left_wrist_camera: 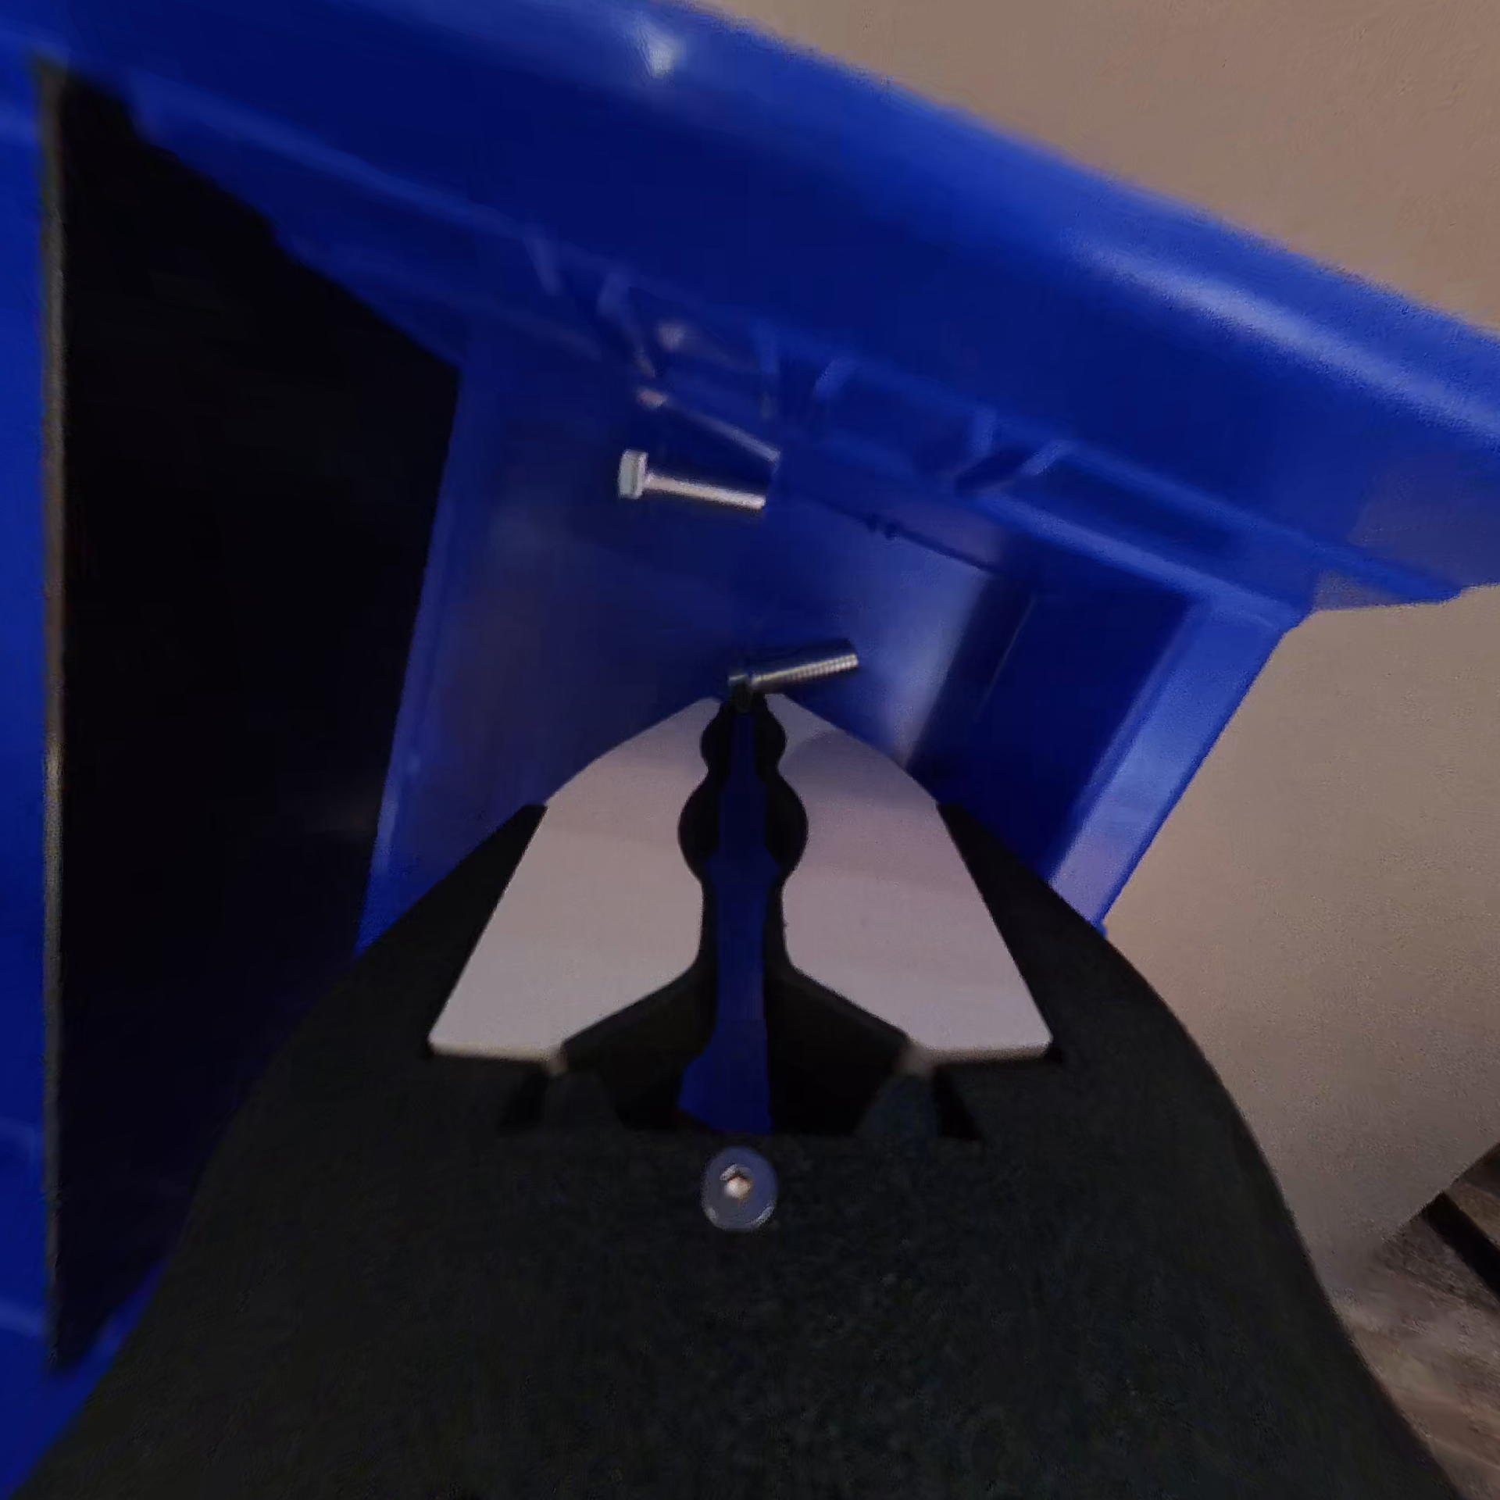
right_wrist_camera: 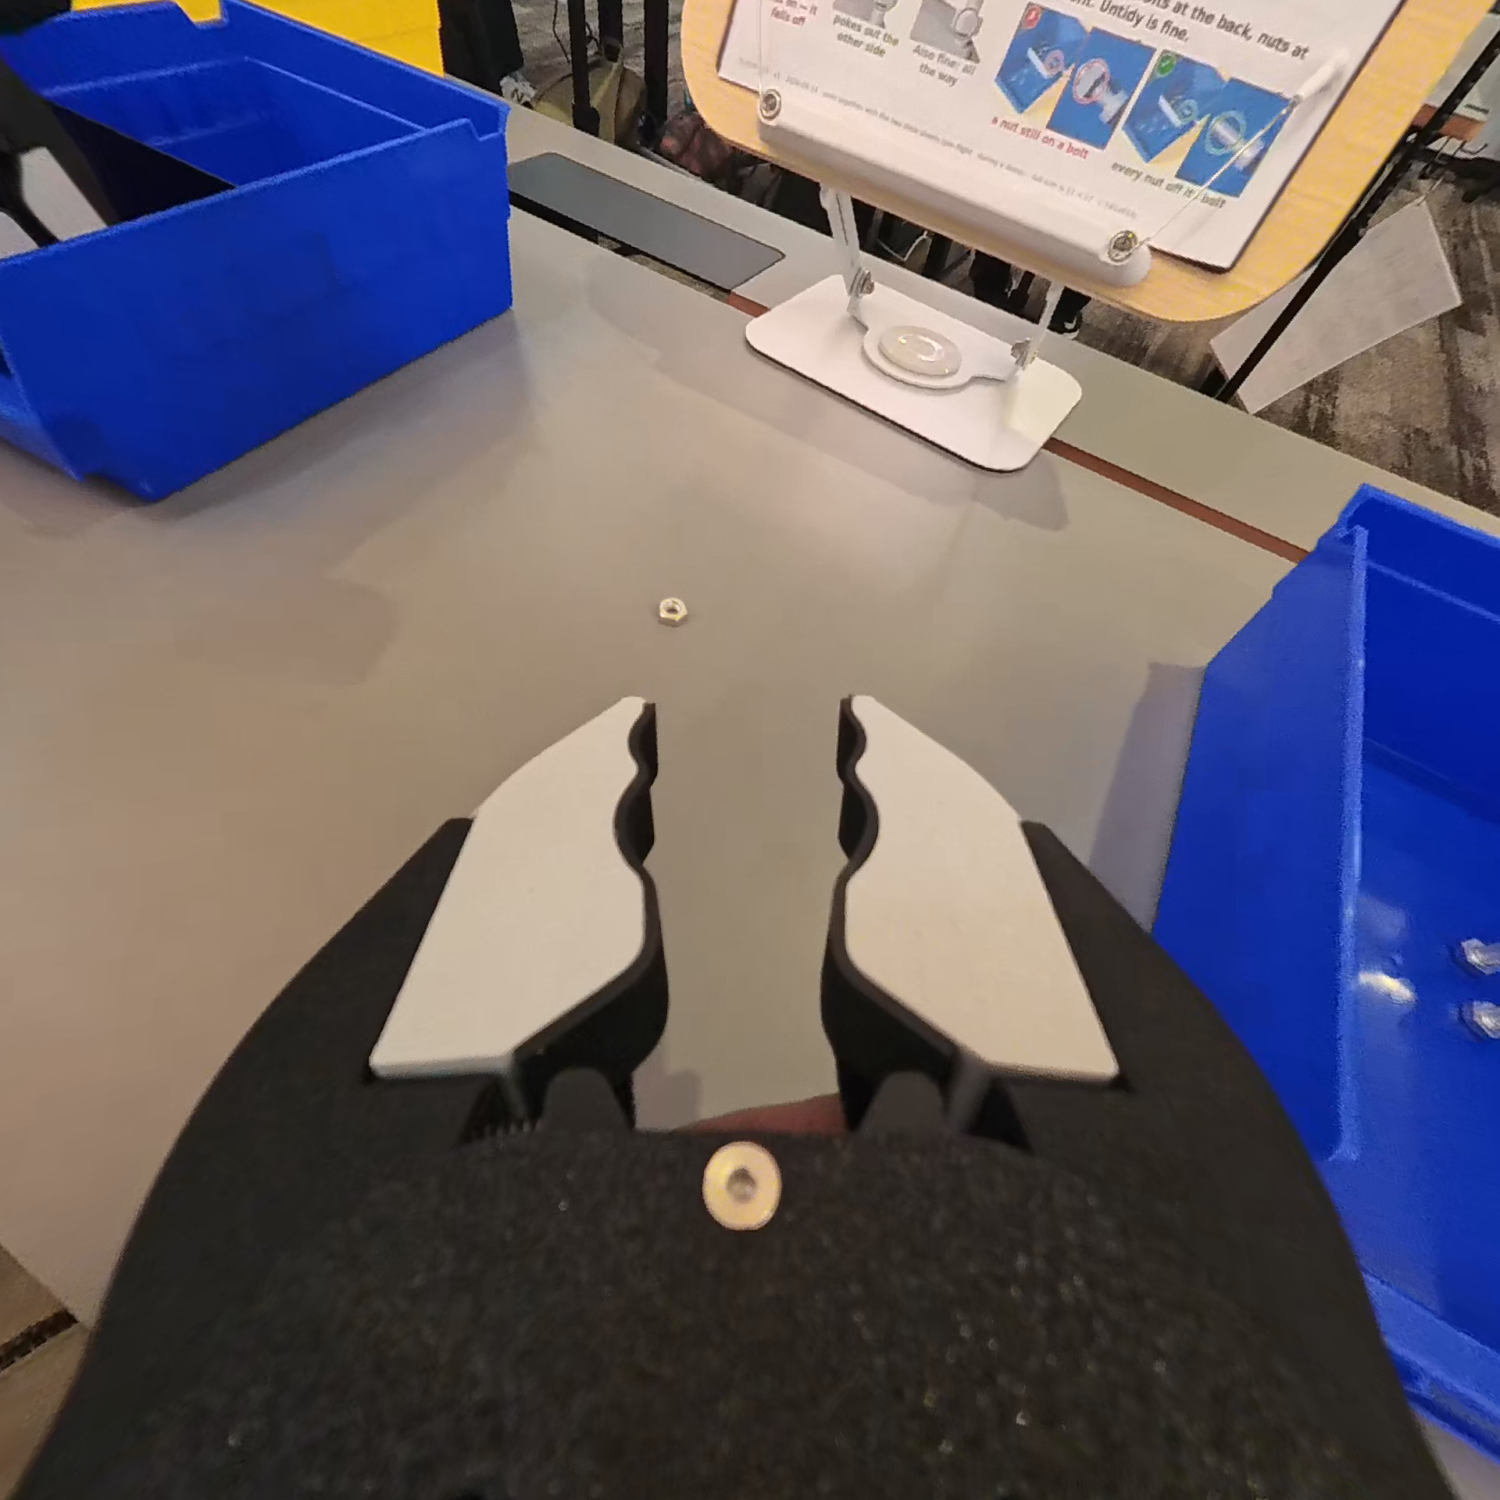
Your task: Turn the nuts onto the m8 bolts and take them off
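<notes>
Grey table, two blue bins, one loose nut; left gripper pinched on a bolt, right gripper empty.

The table (right_wrist_camera: 406, 568) was smooth grey with a dark inset panel (right_wrist_camera: 641, 219) at its far edge; patterned carpet lay beyond. A white stand (right_wrist_camera: 917, 373) held a wooden board carrying one printed instruction sheet (right_wrist_camera: 1015, 97), its wording not recorded. One bin (right_wrist_camera: 268, 268) stood far left, a second bin (right_wrist_camera: 1266, 933) at right, holding small blurred hardware. One nut (right_wrist_camera: 673, 611) lay flat on the table, ahead of the right gripper (right_wrist_camera: 747, 714), whose jaws stood wide apart, holding nothing. The left gripper (left_wrist_camera: 743, 706), inside a bin (left_wrist_camera: 974, 325), was nearly closed, tips nipping one bolt (left_wrist_camera: 799, 664) by its head; a second bolt (left_wrist_camera: 690, 487) lay farther in. Blurred.
</notes>
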The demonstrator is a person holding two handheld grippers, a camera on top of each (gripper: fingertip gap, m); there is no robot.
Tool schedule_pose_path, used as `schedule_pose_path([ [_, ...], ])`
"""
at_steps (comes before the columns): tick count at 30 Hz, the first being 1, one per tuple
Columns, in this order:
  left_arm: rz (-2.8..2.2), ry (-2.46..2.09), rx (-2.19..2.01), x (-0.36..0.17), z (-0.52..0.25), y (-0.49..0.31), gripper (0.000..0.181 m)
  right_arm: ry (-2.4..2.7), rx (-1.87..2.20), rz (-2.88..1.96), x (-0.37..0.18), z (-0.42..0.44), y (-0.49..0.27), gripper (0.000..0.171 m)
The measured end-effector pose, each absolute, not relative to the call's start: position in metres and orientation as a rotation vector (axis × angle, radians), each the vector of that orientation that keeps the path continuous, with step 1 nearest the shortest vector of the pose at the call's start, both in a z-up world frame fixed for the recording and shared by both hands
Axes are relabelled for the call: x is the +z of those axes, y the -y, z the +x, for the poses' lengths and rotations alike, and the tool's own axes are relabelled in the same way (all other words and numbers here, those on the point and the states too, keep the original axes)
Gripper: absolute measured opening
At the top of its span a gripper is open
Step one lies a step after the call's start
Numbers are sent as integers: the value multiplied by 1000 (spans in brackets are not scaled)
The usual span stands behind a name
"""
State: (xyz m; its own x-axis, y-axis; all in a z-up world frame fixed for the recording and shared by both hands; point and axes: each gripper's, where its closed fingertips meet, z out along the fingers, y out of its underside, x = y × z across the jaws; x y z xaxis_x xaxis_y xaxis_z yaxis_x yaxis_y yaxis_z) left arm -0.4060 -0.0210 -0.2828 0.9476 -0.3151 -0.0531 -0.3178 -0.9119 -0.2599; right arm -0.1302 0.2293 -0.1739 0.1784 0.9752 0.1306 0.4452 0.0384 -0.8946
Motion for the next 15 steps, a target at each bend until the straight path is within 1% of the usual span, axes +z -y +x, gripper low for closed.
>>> schedule_pose_path([
  [4, -2839, -188, 96, -276, -418, 26, 6, 1407, 754, -1542, -174, -130, -227, 42],
  [8, -2715, -106, 138, -253, -417, 24, 6, 1400, 769, -1546, -175, -127, -228, 42],
  [10, -2622, -73, 198, -234, -416, 21, 6, 1396, 776, -1542, -174, -124, -228, 42],
  [13, -2425, -13, 304, -192, -406, 18, 6, 1391, 797, -1535, -174, -123, -228, 42],
  [15, -2295, -9, 318, -164, -386, 15, 5, 1397, 815, -1533, -175, -124, -226, 42],
])
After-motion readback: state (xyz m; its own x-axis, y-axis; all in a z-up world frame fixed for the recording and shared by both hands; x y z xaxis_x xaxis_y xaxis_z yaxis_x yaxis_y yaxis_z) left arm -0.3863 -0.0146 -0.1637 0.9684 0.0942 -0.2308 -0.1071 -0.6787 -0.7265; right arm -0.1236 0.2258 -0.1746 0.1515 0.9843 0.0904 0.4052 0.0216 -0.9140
